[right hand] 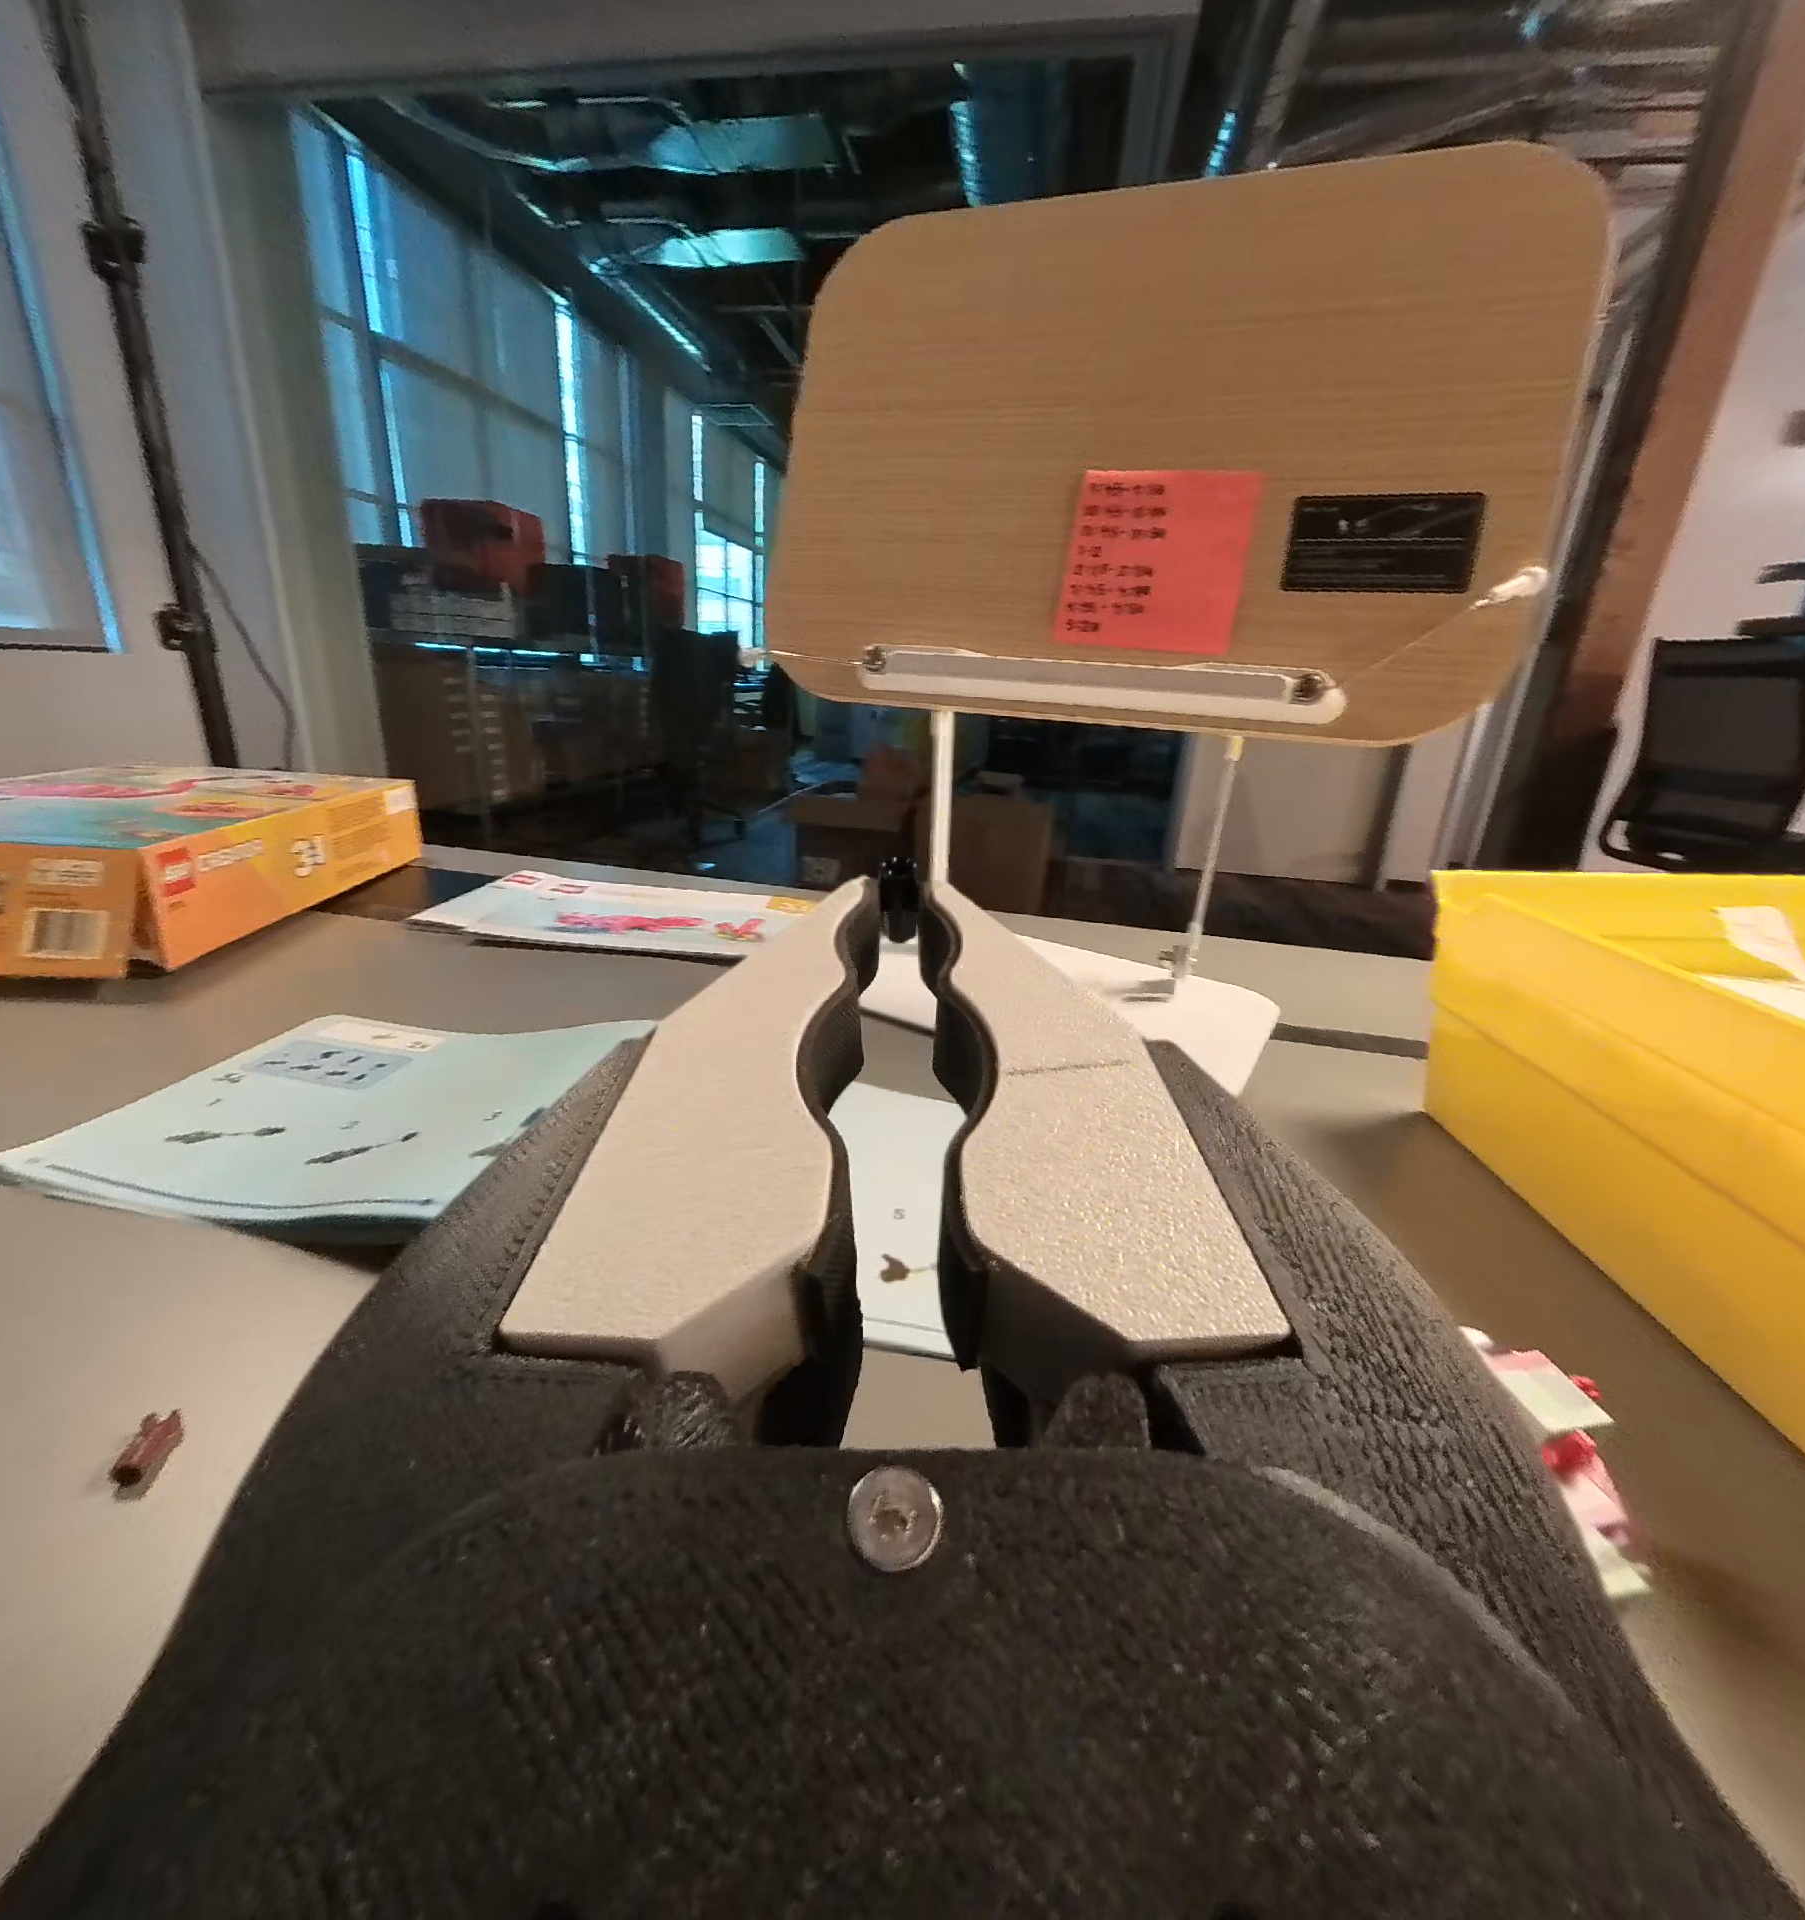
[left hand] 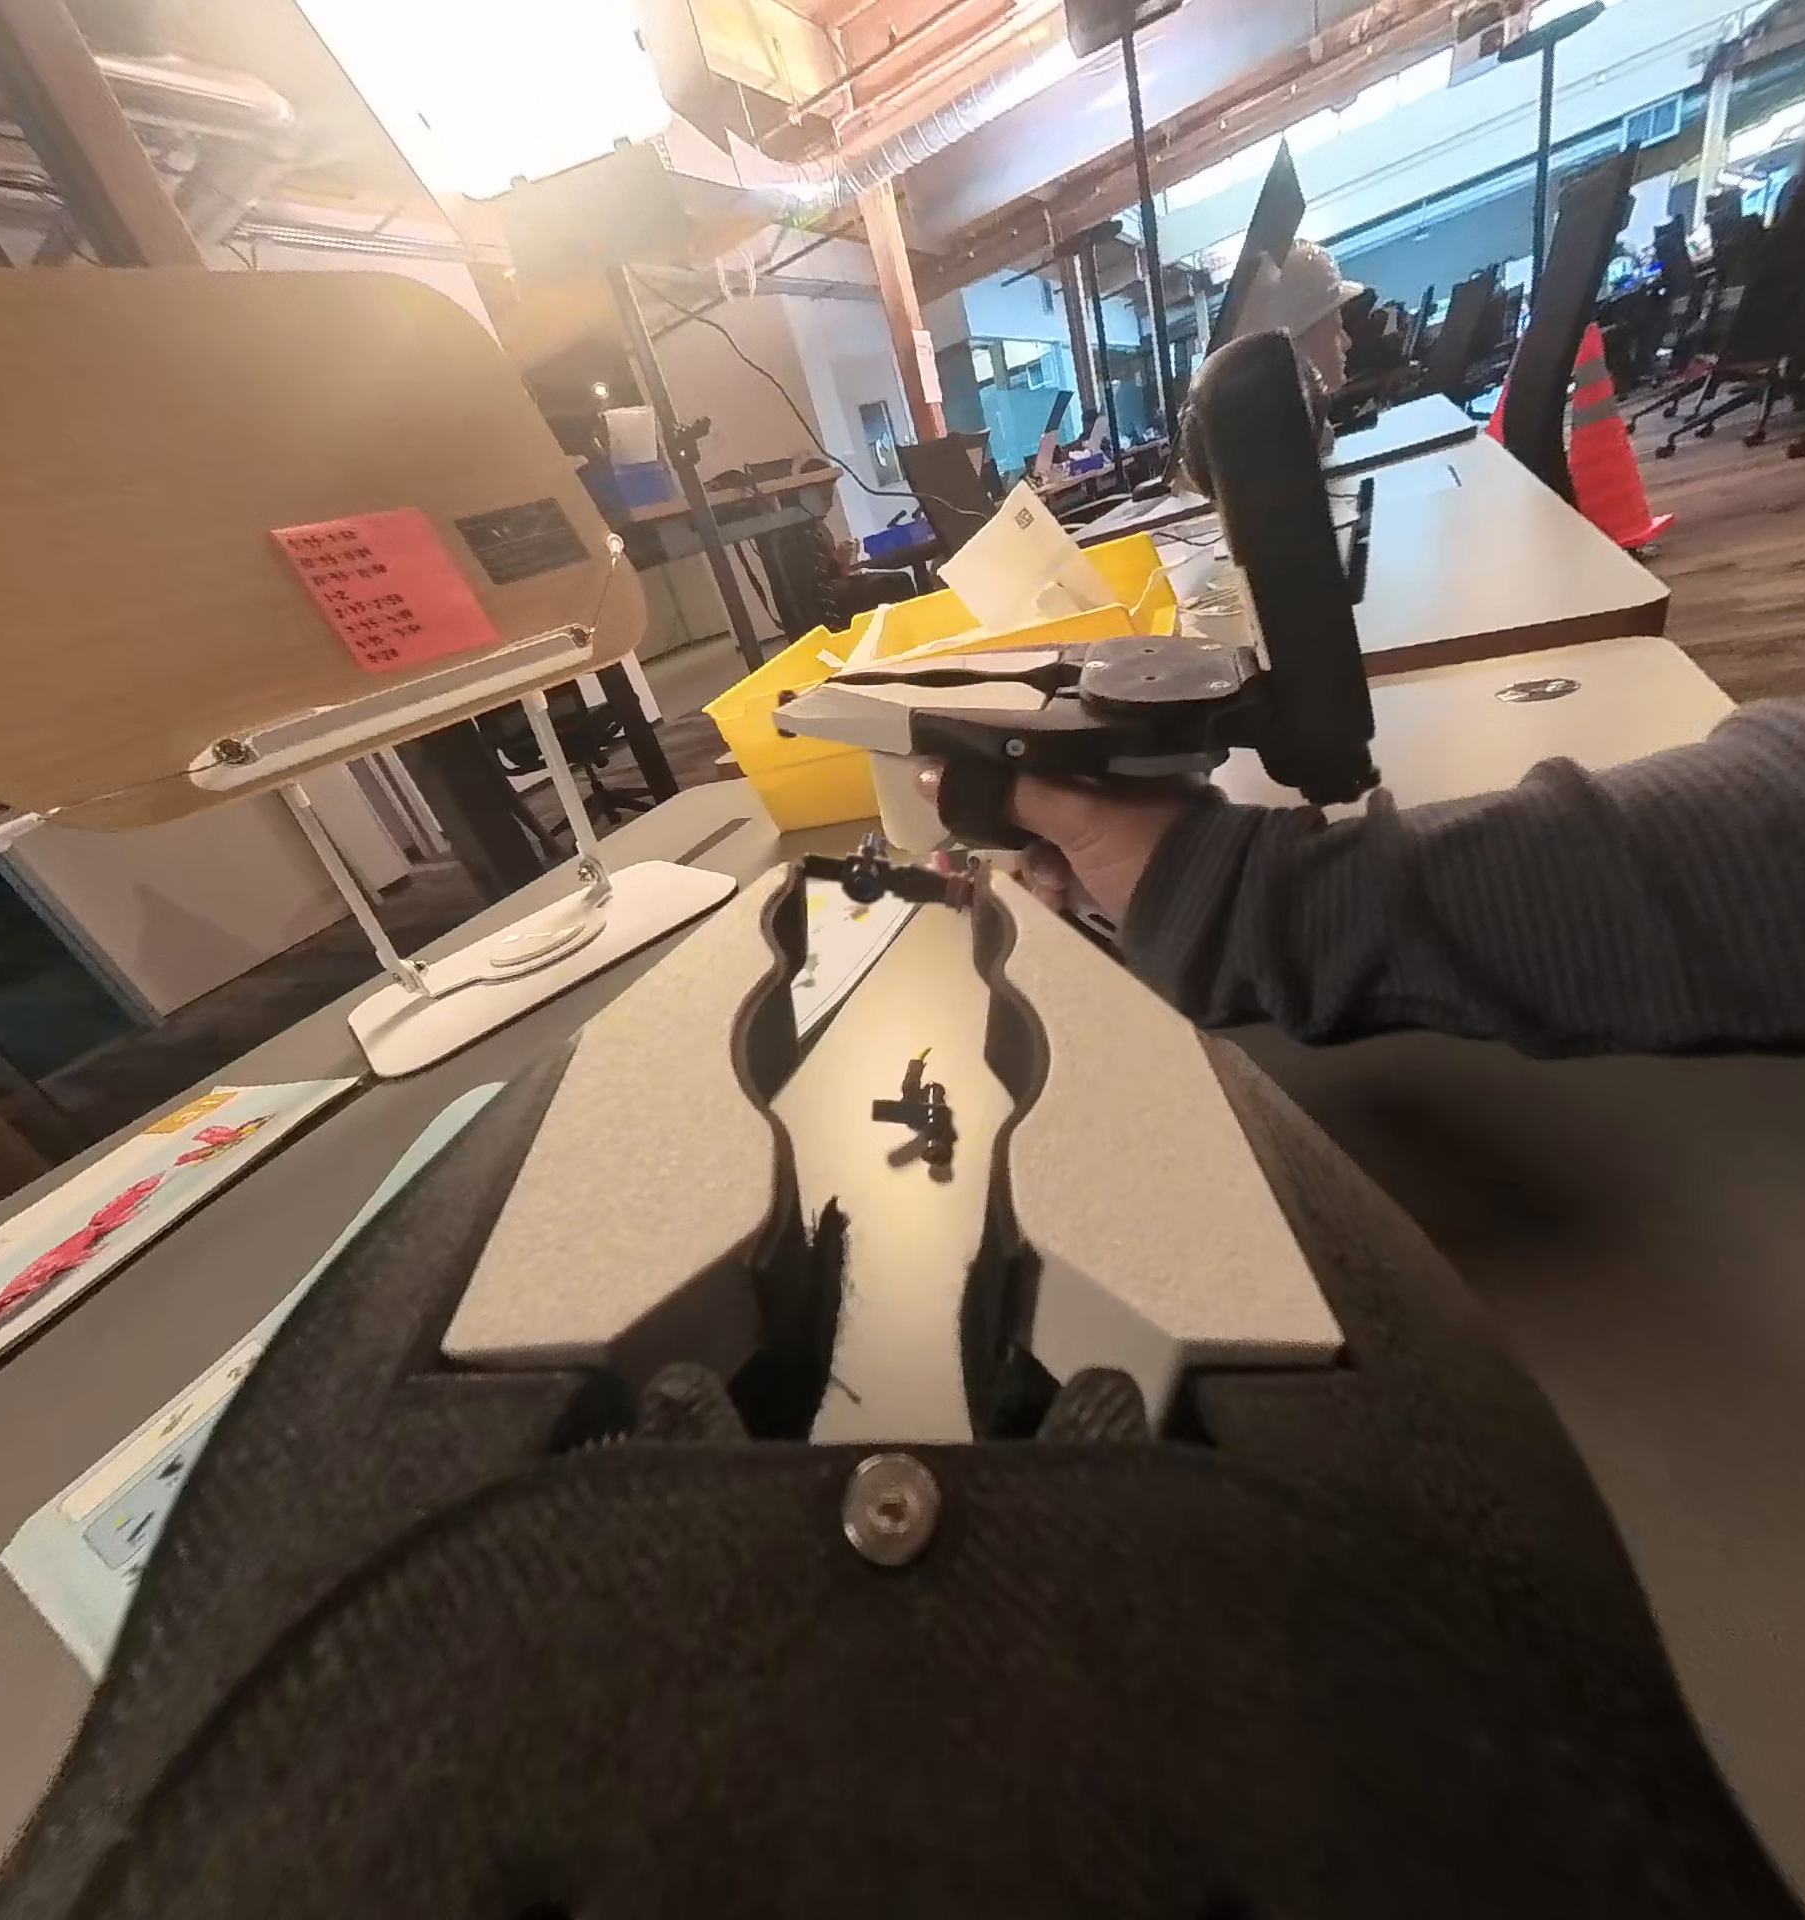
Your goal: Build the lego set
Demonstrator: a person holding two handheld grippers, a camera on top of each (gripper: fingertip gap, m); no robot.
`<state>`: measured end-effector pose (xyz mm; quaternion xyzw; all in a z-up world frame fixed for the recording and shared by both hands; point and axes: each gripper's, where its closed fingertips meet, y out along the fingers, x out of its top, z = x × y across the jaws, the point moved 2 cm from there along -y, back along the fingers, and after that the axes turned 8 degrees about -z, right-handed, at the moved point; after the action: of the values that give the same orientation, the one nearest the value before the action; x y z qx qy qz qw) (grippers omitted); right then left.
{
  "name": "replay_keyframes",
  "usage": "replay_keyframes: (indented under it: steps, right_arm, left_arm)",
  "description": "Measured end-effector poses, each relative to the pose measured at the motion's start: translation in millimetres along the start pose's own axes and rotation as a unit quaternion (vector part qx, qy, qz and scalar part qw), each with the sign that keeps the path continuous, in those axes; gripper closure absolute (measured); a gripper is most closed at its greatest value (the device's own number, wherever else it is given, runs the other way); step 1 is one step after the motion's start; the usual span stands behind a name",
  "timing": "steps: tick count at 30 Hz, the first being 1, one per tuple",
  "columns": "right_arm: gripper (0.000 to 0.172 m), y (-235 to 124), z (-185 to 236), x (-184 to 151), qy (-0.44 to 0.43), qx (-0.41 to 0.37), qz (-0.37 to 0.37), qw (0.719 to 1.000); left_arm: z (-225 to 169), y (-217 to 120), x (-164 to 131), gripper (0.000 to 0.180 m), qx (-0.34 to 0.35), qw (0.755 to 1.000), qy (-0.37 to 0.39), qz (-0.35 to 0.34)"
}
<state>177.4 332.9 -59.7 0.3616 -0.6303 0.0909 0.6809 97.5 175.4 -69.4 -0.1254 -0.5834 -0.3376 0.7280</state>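
**Two hand-held grippers, each pinching a small dark part above the surface**

At the left of the left wrist view, a wooden book stand (left hand: 254, 540) tilts back on its white base, a pink note stuck to it, likely angled for reading. Below it, booklets (left hand: 98, 1184) lie flat on the grey surface (left hand: 586, 935). At centre frame, the left hand-held gripper (left hand: 887, 883) is narrowly parted, and a thin black rod assembly (left hand: 877, 881) spans its tips crosswise, held lifted off the surface. More black pieces (left hand: 919, 1127) lie loose beneath. To the right, a person's hand (left hand: 1074, 842) holds the right hand-held gripper (right hand: 903, 899); in its own view it is nearly closed, tips pinching a short black peg (right hand: 898, 883) upright. A yellow bin (right hand: 1646, 1060) stands at far right.
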Motion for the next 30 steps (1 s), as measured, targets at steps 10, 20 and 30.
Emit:
replay_keyframes:
  steps: [10, 20, 30]
  right_arm:
    - [0.167, -1, -9, 5, 0.027, -0.036, -0.023, 0.999]
    - [0.167, 7, 5, 5, 0.019, -0.001, -0.031, 0.999]
    - [0.167, 15, 18, 2, 0.017, 0.047, -0.028, 0.998]
  left_arm:
    - [-3, 2, 0, 0.15, -0.005, 1.0, 0.013, -0.003]
    - [-1, 1, 3, 0.15, 0.002, 1.0, 0.012, -0.01]
    - [-2, 2, 5, 0.15, 0.008, 1.0, 0.025, -0.015]
